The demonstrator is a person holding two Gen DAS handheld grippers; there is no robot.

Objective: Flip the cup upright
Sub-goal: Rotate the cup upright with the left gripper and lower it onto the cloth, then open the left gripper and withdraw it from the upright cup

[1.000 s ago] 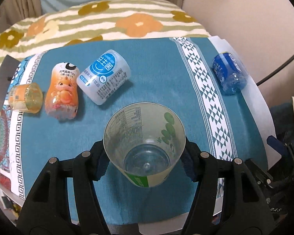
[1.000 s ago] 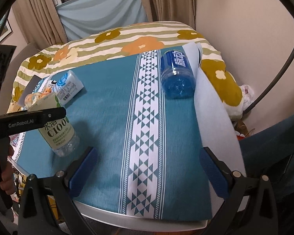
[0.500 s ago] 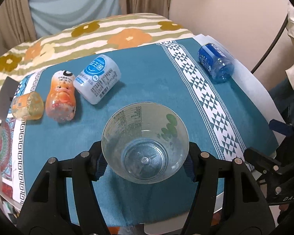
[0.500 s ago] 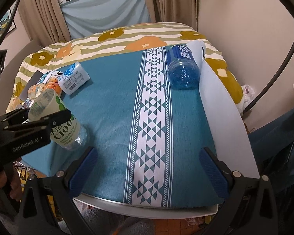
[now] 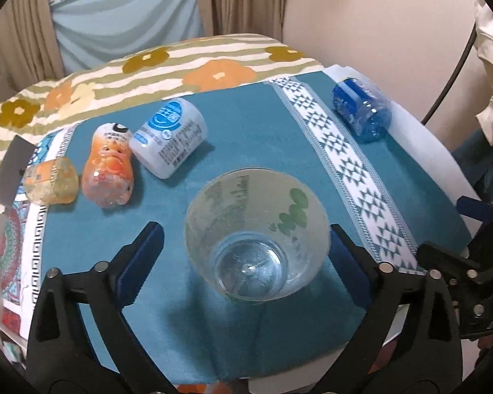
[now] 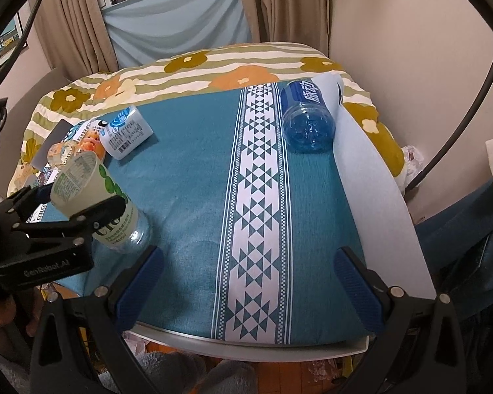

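A clear plastic cup (image 5: 256, 236) with a green and white label stands upright on the teal cloth, mouth up. It also shows in the right wrist view (image 6: 95, 203) at the left. My left gripper (image 5: 246, 256) is open around the cup, its blue pads (image 5: 138, 262) apart from the cup's sides. My right gripper (image 6: 246, 282) is open and empty over the cloth's near edge.
Lying on the cloth (image 5: 246, 138): a blue cup (image 5: 361, 111) at the right, a white and blue cup (image 5: 167, 138), an orange bottle (image 5: 110, 164) and a small amber cup (image 5: 51, 185) at the left. A flowered blanket (image 5: 180, 65) lies behind. The table's front edge (image 6: 246, 348) is near.
My left gripper has opened and let go of the cup, which now stands on the cloth. Both cameras have pulled back and tilted slightly.
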